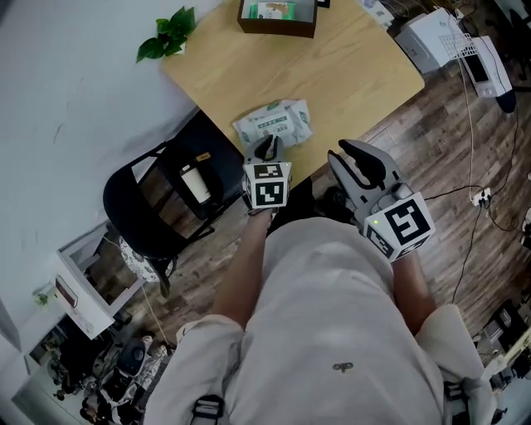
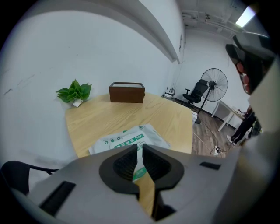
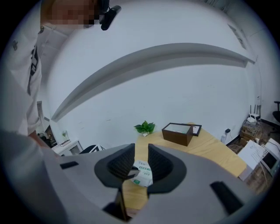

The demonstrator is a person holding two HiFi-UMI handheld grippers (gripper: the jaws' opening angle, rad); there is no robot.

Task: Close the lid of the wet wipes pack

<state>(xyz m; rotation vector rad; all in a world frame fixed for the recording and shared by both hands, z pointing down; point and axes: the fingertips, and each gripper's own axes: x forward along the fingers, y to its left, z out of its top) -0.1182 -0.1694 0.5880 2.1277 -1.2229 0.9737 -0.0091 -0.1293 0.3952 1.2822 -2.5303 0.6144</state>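
The wet wipes pack (image 1: 274, 123), white with green print, lies flat near the front edge of the round wooden table (image 1: 348, 66). Its lid cannot be made out. My left gripper (image 1: 267, 149) hovers just short of the pack's near edge, jaws drawn almost together with nothing between them. In the left gripper view the pack (image 2: 124, 139) lies right beyond the left gripper (image 2: 139, 146). My right gripper (image 1: 355, 164) hangs off the table's edge to the right, open by a narrow gap and empty. The right gripper (image 3: 141, 146) frames the pack (image 3: 142, 175) through that gap.
A brown box (image 1: 278, 17) and a small green plant (image 1: 170, 33) sit at the table's far side. A black chair (image 1: 158, 199) stands left of the table by the wall. A white printer (image 1: 436, 37) and cables lie on the wood floor to the right.
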